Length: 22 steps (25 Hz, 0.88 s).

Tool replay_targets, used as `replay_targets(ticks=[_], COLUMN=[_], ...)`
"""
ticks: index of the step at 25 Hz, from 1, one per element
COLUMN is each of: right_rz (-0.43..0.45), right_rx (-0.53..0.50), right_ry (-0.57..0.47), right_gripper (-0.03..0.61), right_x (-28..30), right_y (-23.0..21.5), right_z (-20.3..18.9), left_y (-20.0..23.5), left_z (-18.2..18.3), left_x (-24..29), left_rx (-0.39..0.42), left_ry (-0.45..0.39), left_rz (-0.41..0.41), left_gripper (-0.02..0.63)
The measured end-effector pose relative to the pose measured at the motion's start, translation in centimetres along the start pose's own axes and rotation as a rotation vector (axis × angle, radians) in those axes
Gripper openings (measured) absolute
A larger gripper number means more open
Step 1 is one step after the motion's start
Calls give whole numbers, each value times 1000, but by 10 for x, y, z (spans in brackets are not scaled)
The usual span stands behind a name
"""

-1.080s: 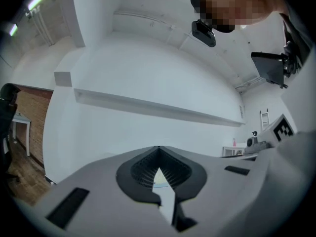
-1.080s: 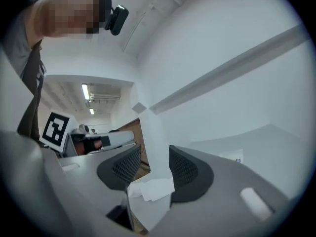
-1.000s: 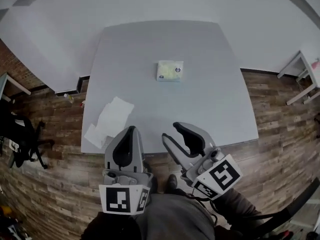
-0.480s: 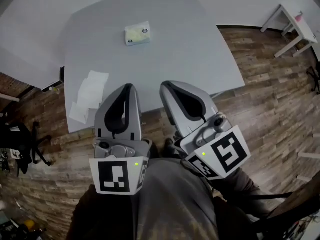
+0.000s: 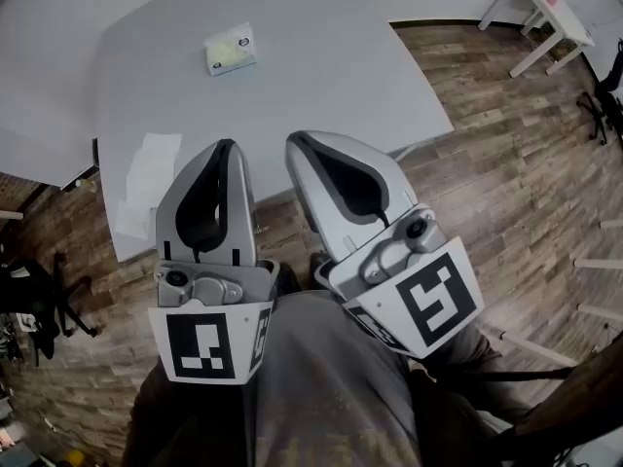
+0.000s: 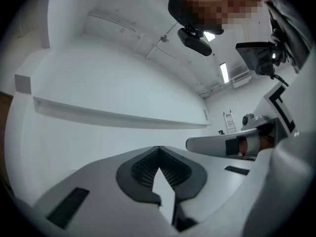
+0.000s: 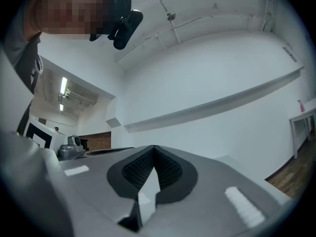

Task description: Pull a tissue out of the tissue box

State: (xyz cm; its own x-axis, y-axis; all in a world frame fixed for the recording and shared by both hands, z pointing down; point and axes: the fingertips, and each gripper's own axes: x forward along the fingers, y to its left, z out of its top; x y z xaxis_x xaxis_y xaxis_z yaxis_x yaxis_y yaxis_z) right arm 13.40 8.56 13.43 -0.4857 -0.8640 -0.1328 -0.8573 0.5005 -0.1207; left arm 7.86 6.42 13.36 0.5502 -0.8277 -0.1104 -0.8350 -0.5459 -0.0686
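Tissue box [image 5: 230, 49], far on the table [image 5: 321, 56], too small to tell if a tissue protrudes; table's near edge hidden behind left gripper [image 5: 226, 145] and right gripper [image 5: 296, 140]; far-right side table [image 5: 541, 13] cut by top edge.

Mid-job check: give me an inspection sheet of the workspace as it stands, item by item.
surface: grey table, mostly bare
job's things: tissue box on the table's far part, no gripper touching it
clutter: loose tissues at the table's near left edge
grippers: left gripper and right gripper both have fingers shut on nothing, far from the box
cables: nothing seen
surroundings: wood floor, small white table, dark chair
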Motion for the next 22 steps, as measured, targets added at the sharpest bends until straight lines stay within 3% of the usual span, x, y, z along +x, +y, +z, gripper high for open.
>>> replay_targets(ticks=[22], right_rz=[-9], right_rx=[-30], right_ry=[9], right_gripper=[1], right_x=[4], right_y=[15], right_z=[-2], left_y=[7], left_z=[0], left_x=[-9], left_rx=[-10], left_ry=[-5], left_rz=[-24], left_gripper=[-2])
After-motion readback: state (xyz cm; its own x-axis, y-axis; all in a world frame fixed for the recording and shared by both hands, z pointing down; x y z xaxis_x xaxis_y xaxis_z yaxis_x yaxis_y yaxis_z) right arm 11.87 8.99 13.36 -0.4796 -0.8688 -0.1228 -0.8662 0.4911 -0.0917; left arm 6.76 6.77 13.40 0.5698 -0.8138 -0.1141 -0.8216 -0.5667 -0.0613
